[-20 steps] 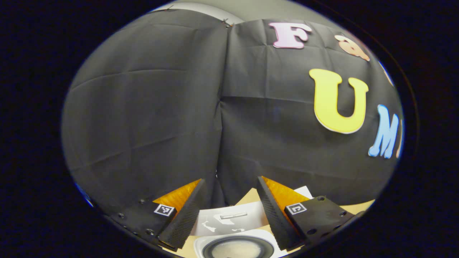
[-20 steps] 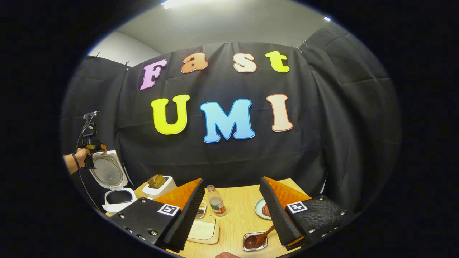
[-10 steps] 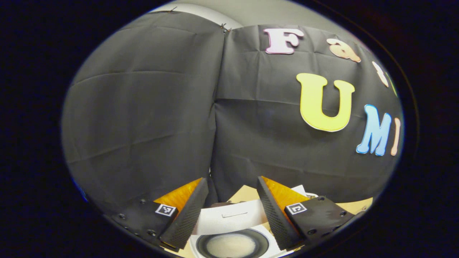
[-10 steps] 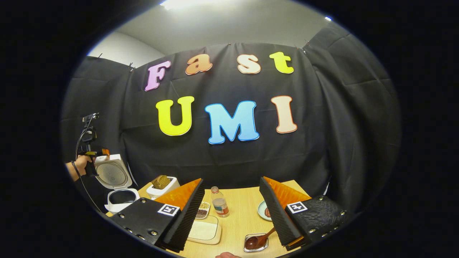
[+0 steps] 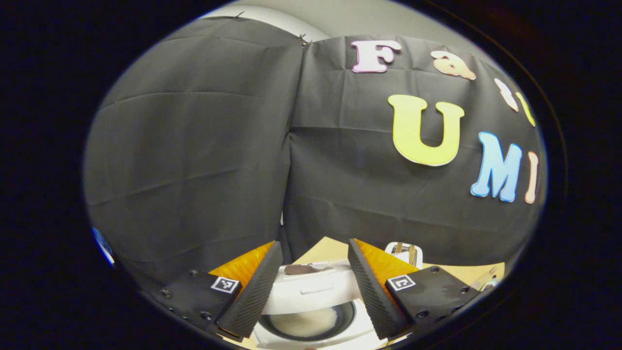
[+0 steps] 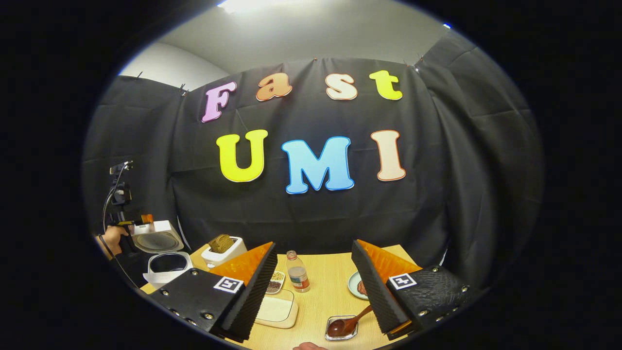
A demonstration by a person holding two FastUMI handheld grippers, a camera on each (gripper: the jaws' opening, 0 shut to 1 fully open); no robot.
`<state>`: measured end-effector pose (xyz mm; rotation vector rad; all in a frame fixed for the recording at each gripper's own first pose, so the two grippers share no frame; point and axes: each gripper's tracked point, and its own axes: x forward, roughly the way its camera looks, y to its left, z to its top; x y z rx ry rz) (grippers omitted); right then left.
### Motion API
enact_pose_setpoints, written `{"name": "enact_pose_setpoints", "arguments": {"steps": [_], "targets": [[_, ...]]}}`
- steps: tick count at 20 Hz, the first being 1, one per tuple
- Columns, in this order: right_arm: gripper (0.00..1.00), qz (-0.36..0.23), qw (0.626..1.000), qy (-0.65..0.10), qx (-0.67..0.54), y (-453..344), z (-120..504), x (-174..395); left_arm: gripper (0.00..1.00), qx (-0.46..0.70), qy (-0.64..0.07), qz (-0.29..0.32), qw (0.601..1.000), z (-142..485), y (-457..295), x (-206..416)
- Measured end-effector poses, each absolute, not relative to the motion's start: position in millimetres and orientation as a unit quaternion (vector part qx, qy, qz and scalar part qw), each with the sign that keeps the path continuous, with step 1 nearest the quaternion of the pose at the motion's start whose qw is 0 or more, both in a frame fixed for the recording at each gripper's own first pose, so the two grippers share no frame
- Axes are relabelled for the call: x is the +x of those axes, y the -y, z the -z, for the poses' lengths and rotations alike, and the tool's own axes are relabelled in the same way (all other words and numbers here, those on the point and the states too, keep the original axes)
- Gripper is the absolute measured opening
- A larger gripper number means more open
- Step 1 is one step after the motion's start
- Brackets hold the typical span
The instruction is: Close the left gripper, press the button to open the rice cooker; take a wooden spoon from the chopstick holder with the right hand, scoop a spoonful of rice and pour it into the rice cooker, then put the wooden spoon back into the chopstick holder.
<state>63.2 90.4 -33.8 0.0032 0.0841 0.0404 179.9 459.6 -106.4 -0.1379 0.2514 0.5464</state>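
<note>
— Where is the spoon, and which of our hands should go for it?

— The dark reddish-brown wooden spoon (image 6: pixel 351 322) lies with its bowl in a small clear dish (image 6: pixel 335 334) on the near edge of the pale wooden worktop (image 6: pixel 325 287). It is just below our right tongs (image 6: pixel 314 243), which are apart and empty.

— How does it lie?

— Bowl near and left, handle running far and right, its end close under the right finger. We judge the grasp should cross that handle.

— And our left tongs (image 5: pixel 314 243)?

— Apart too, gripping nothing. They sit well away at the left, over the white rice cooker (image 6: pixel 165 268), with the raised edge of the cooker's white lid (image 5: pixel 311 288) between the fingers. In the right gripper view the lid hangs half lowered over the body.

— Anything in the pot?

— A pale layer at the bottom; we take it for rice, but cannot be sure.

— So the right hand is nearer.

— By far.
</note>
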Motion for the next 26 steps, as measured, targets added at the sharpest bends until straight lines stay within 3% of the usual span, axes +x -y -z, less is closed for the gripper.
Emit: {"name": "enact_pose_setpoints", "arguments": {"steps": [9, 12, 13, 16, 18, 19, 20, 22, 23, 26], "targets": [[0.93, -0.033, 0.998, -0.055, -0.003, -101.6, 39.7, 61.0, 0.99, -0.075, -0.143, -0.270, 0.949, 158.9, -421.4, 150.7], [0.93, -0.036, 0.998, -0.057, -0.007, -104.9, 41.1, 58.6, 0.93, -0.079, -0.145, -0.268, 0.949, 168.2, -415.9, 147.4], [0.93, -0.036, 0.998, -0.057, -0.007, -105.7, 41.6, 57.8, 0.96, -0.080, -0.147, -0.267, 0.949, 170.8, -412.8, 145.4], [0.93, -0.036, 0.997, -0.061, -0.005, -107.4, 45.9, 56.8, 0.92, -0.084, -0.163, -0.260, 0.948, 187.9, -407.2, 141.8], [0.93, -0.039, 0.997, -0.066, -0.001, -110.0, 49.6, 55.9, 0.96, -0.076, -0.169, -0.258, 0.948, 193.0, -404.4, 140.0], [0.93, -0.040, 0.997, -0.067, 0.000, -110.9, 50.5, 56.1, 0.93, -0.070, -0.171, -0.258, 0.948, 195.1, -402.5, 138.6], [0.93, -0.040, 0.997, -0.067, 0.003, -111.8, 49.9, 56.0, 0.96, -0.070, -0.173, -0.259, 0.948, 196.6, -401.4, 137.4], [0.93, -0.041, 0.997, -0.070, 0.004, -112.7, 51.4, 56.4, 0.92, -0.075, -0.176, -0.260, 0.946, 200.5, -402.3, 136.4], [0.93, -0.041, 0.997, -0.072, 0.004, -113.8, 53.3, 56.3, 0.96, -0.076, -0.178, -0.261, 0.946, 203.2, -401.6, 136.7], [0.93, -0.040, 0.996, -0.074, 0.004, -113.2, 54.1, 55.1, 0.92, -0.070, -0.189, -0.262, 0.944, 212.8, -400.8, 138.3]]}}
